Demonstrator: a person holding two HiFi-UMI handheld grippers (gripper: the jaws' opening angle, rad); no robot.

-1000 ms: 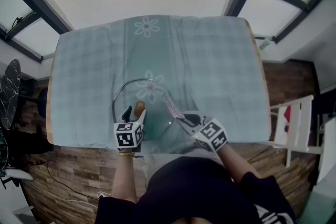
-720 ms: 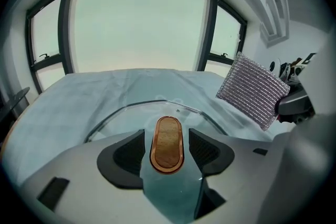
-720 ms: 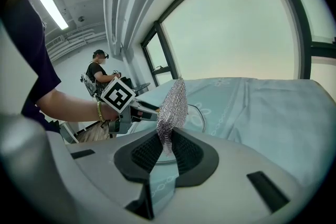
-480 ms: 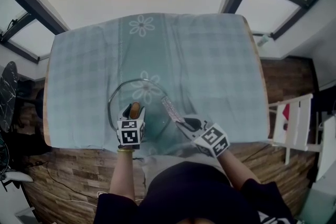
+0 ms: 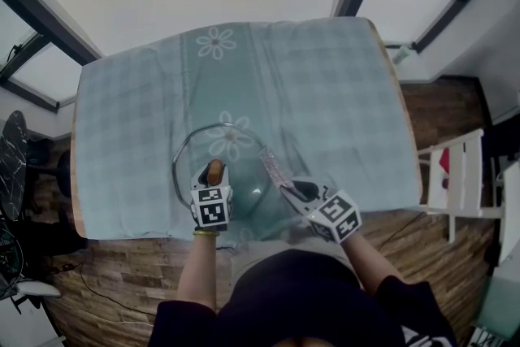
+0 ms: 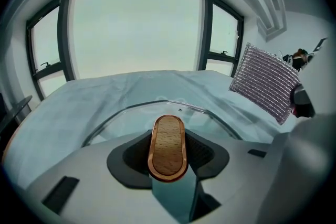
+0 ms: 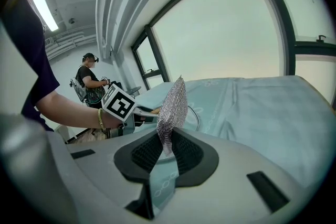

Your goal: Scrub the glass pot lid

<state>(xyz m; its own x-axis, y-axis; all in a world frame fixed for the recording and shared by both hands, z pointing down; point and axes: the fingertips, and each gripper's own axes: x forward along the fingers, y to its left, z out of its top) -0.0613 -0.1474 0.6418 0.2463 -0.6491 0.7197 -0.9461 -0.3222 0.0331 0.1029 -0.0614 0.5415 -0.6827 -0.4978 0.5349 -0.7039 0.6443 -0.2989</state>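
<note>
The glass pot lid (image 5: 236,144) lies flat on the pale green tablecloth (image 5: 341,93), near the front edge. Its oval wooden handle (image 5: 214,171) stands up in the middle. My left gripper (image 5: 214,177) has just been closing, and its pads now sit against both sides of the handle (image 6: 168,147). The lid's rim (image 6: 131,113) curves just beyond. My right gripper (image 5: 296,189) hovers at the lid's right edge, shut on a silvery mesh scrub pad (image 5: 272,166) that sticks up from its jaws (image 7: 173,105).
The table's front edge runs just under both grippers. A white chair (image 5: 467,179) stands to the right on the wooden floor, and dark gear (image 5: 16,142) to the left. Another person (image 7: 92,81) stands far off in the right gripper view.
My left gripper has come down and centred over the wooden handle, and its jaws have narrowed around it. The right gripper with the scrub pad has barely shifted.
</note>
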